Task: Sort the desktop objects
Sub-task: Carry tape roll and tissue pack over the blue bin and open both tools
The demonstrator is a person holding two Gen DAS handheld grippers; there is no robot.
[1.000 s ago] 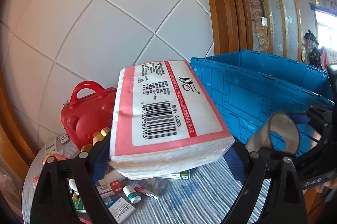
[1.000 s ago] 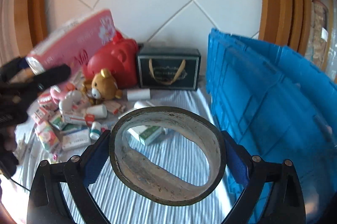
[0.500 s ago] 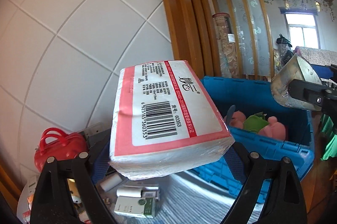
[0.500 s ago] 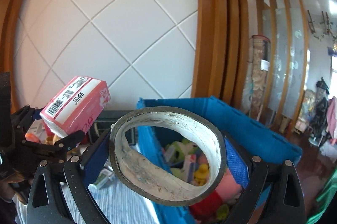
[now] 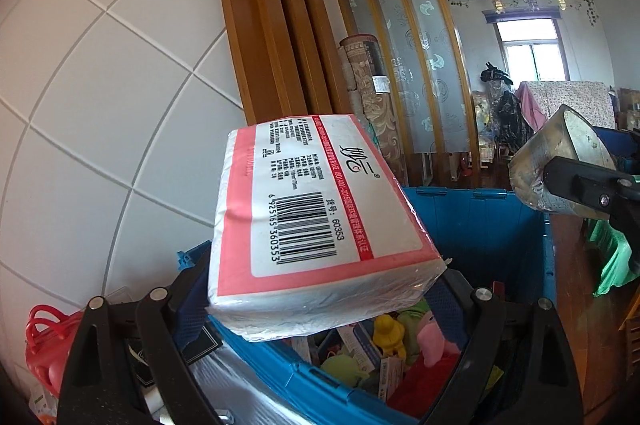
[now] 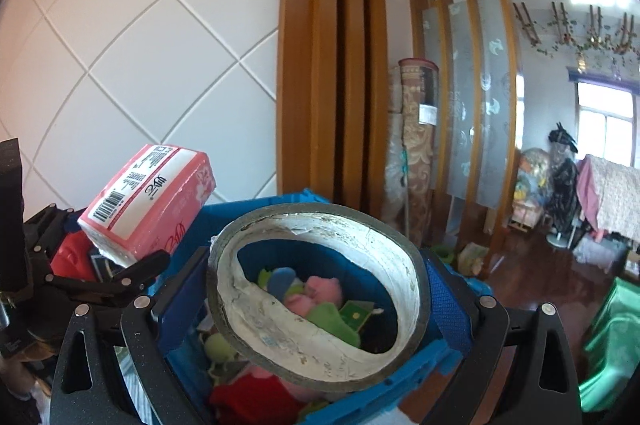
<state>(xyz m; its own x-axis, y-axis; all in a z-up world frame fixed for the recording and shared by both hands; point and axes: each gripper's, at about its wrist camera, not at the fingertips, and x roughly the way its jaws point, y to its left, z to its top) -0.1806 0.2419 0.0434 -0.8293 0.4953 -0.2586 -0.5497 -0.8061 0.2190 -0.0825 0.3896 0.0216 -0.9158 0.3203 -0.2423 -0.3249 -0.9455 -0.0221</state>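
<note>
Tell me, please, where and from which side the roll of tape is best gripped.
Grip the roll of tape across its outer rim, one finger on each side, coming at its open face. The ring is rigid and round, and its flat outer band gives the pads a seat. The right hand-held gripper already holds it so, over the blue crate.

The left claw (image 5: 320, 299) held a pink-and-white tissue pack (image 5: 316, 221) between its two blue pads, the barcode side turned up. The pack was above the near edge of a blue crate (image 5: 480, 221), in which soft toys (image 5: 392, 337) and small boxes lay. At the right edge, the right claw (image 5: 576, 185) gripped a grey tape roll (image 5: 560, 161) over the crate's far side. A red bag (image 5: 44, 341) stood low at the left, before the white tiled wall (image 5: 120, 105).
</note>
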